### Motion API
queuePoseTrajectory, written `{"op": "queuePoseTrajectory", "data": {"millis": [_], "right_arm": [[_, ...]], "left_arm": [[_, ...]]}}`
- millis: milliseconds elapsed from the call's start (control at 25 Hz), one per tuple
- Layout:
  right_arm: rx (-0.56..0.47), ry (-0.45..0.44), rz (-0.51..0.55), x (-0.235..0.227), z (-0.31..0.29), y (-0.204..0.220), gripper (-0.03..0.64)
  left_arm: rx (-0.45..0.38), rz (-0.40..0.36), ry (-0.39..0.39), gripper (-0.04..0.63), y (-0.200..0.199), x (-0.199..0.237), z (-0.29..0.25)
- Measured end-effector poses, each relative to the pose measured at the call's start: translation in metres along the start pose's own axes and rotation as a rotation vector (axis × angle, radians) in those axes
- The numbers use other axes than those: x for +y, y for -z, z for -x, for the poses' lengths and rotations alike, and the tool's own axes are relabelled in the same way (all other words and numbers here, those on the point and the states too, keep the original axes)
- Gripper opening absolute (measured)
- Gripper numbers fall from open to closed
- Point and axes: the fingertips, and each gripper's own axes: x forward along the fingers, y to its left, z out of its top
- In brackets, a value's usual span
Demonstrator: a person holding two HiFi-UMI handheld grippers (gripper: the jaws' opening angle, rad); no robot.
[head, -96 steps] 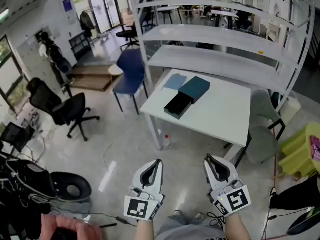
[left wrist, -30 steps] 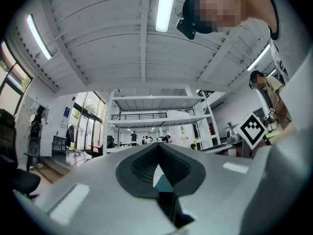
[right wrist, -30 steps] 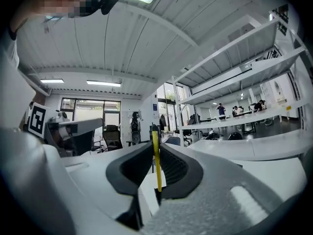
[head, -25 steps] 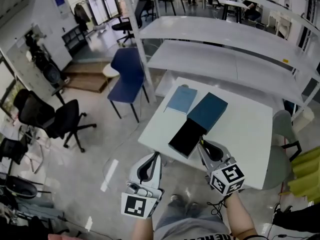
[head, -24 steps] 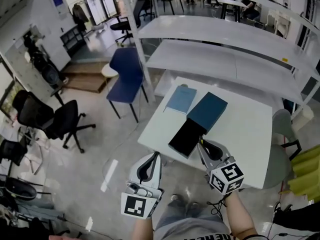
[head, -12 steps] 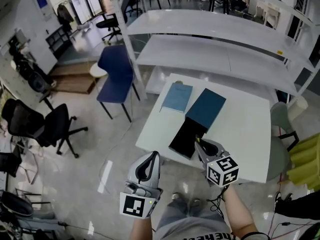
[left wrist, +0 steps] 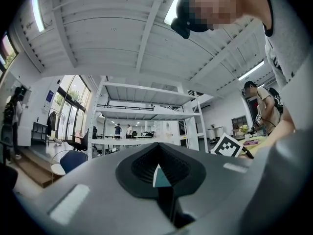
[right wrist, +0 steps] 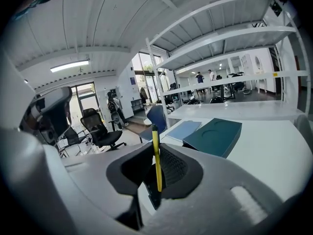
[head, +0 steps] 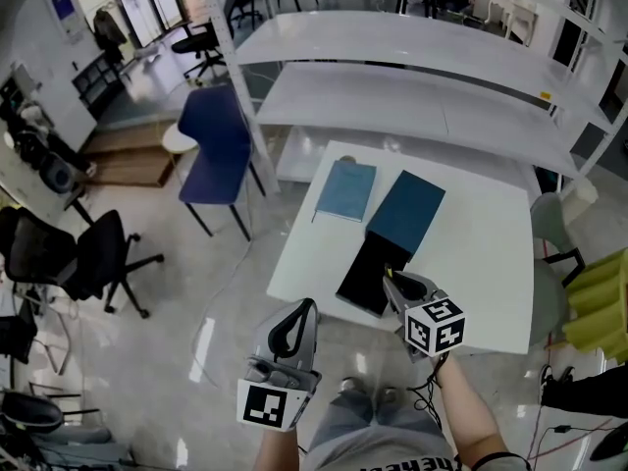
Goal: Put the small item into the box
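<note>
On the white table (head: 491,263) lie a black open box (head: 368,275), a teal lid (head: 405,211) and a light blue booklet (head: 345,189). My right gripper (head: 394,283) hovers at the table's near edge, its tips just beside the black box. It is shut on a thin yellow item (right wrist: 155,138), which stands upright between the jaws of the right gripper (right wrist: 157,177). The teal lid (right wrist: 215,136) and booklet (right wrist: 183,129) lie ahead of it. My left gripper (head: 306,309) hangs over the floor left of the table, and the left gripper (left wrist: 159,173) looks shut with nothing held.
White shelving racks (head: 392,67) stand behind the table. A blue chair (head: 211,140) is at its left, a black office chair (head: 83,253) farther left, and a grey chair (head: 549,234) at its right. A person (left wrist: 261,99) stands at the right in the left gripper view.
The table has come much nearer than in the oldest frame. Over the last second the right gripper stays at the black box's near end; the left gripper has barely moved.
</note>
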Motion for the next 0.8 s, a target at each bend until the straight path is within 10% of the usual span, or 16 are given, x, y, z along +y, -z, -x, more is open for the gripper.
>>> {"op": "queuePoseTrajectory", "data": {"millis": [800], "right_arm": [[0.278,0.065,-0.134,-0.025,-0.068,0.060,0.049]], "left_arm": [[0.046,0.075,0.023,0.015,0.034,0.037,-0.012]]}}
